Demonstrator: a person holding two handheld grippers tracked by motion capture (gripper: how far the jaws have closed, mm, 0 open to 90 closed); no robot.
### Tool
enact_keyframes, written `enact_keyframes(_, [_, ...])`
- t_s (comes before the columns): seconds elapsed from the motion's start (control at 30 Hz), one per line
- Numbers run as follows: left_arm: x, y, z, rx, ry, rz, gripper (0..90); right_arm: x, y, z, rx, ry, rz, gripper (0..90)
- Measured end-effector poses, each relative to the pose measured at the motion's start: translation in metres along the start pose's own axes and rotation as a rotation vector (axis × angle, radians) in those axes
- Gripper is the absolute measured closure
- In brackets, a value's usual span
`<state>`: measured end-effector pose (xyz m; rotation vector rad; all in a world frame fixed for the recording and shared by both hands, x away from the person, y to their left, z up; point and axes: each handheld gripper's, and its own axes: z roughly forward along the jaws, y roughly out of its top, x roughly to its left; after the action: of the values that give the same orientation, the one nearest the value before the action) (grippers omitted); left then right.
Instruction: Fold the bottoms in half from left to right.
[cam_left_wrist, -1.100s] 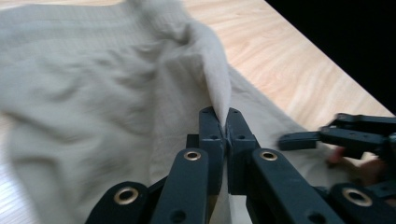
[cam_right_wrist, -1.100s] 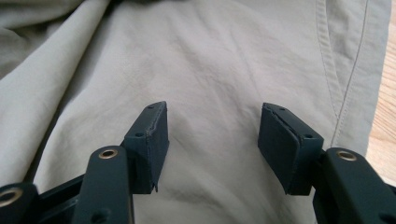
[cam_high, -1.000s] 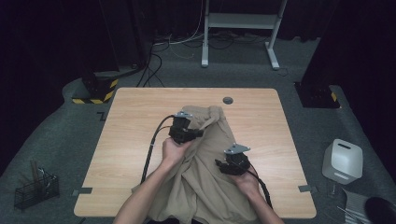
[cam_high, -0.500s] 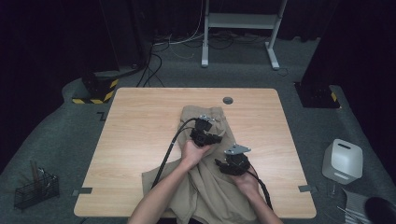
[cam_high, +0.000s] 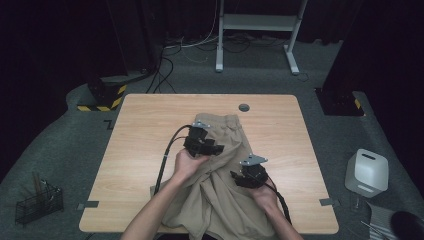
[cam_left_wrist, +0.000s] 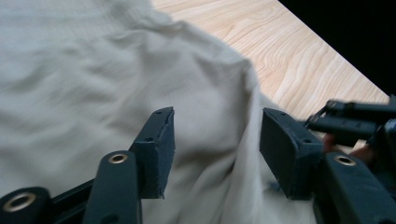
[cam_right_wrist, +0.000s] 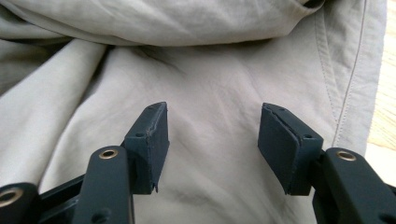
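Note:
A crumpled beige garment (cam_high: 227, 150), trousers or shorts by its waistband, lies on the wooden table (cam_high: 145, 135) and hangs over the near edge. My left gripper (cam_high: 216, 148) hovers over the garment's upper middle, jaws pointing right. In the left gripper view it (cam_left_wrist: 217, 140) is open, with a raised fold of the cloth (cam_left_wrist: 93, 79) between the pads. My right gripper (cam_high: 236, 176) sits low on the garment's right side, pointing left. Its own view shows it (cam_right_wrist: 212, 135) open just above smooth fabric (cam_right_wrist: 210, 65), with a stitched seam (cam_right_wrist: 348, 93) at the right.
A round grey grommet (cam_high: 243, 107) sits in the tabletop at the back. On the floor are a white device (cam_high: 367, 172) to the right, a wire basket (cam_high: 37, 202) to the left, and a yellow-black striped block (cam_high: 102, 97) with cables behind.
My left gripper swung right over the garment, then came back a little to the left. The cloth's upper part shifted and now shows its waistband. The right gripper has hardly moved.

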<state>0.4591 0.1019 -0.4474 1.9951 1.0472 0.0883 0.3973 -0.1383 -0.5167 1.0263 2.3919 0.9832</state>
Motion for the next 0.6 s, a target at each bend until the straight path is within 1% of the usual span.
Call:
enact_keyframes(0.03, [0.002,-0.003,-0.004,-0.003,0.003,-0.004,44.2,0.0,0.0,-0.002,-0.003,0.0,-0.002,42.7])
enact_keyframes(0.07, [0.004,-0.008,-0.01,0.0,0.008,0.002,43.4,0.001,0.0,-0.004,-0.007,-0.001,0.0,42.8])
enact_keyframes(0.1, [0.006,-0.014,-0.017,-0.003,0.02,0.004,42.8,0.002,0.0,-0.006,-0.011,-0.001,0.0,42.7])
enact_keyframes(0.13, [0.007,-0.02,-0.022,-0.001,0.021,0.004,42.1,0.002,0.0,-0.01,-0.018,0.005,-0.003,42.7])
enact_keyframes(0.17, [0.008,-0.025,-0.026,0.0,0.02,0.009,41.3,0.002,0.0,-0.012,-0.022,0.007,-0.006,42.7])
enact_keyframes(0.27, [0.009,-0.046,-0.035,0.011,0.018,0.014,40.5,0.004,-0.002,-0.019,-0.027,0.01,-0.019,42.5])
enact_keyframes(0.3, [0.01,-0.052,-0.037,0.016,0.02,0.018,40.4,0.005,-0.004,-0.022,-0.025,0.013,-0.016,42.4])
enact_keyframes(0.4, [0.01,-0.068,-0.037,0.025,0.005,0.006,40.5,0.005,-0.008,-0.027,-0.023,0.016,-0.02,42.3])
enact_keyframes(0.43, [0.009,-0.071,-0.036,0.025,-0.003,-0.006,40.6,0.005,-0.01,-0.028,-0.018,0.017,-0.017,42.3])
enact_keyframes(0.53, [0.008,-0.082,-0.024,0.05,-0.018,-0.011,41.2,0.004,-0.014,-0.027,0.006,0.015,-0.002,42.2])
enact_keyframes(0.57, [0.008,-0.084,-0.021,0.053,-0.019,-0.014,41.5,0.003,-0.016,-0.024,0.014,0.009,-0.008,42.2])
enact_keyframes(0.6, [0.007,-0.085,-0.017,0.062,-0.009,-0.014,42.1,0.004,-0.017,-0.023,0.021,0.005,-0.006,42.3])
